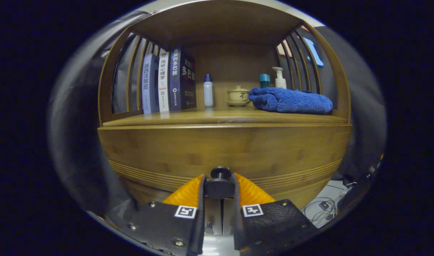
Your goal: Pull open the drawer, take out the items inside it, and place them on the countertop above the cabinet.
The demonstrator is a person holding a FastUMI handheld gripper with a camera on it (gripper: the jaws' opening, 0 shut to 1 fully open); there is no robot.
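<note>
Now your claw point(220, 186) has its two fingers clamped on the small round black knob point(220, 173) of the curved bamboo drawer front point(224, 149), which looks closed, so the items inside are hidden. Risk: the knob is short and smooth; pull off-axis or tilt your wrist and the fingers may slip off, or the drawer may bind. Above, the wooden countertop point(202, 115) already carries upright books point(169, 81), a white bottle point(208, 90), a lidded ceramic cup point(238, 96) and a folded blue towel point(289, 100); a jerk could topple the bottle.
</note>
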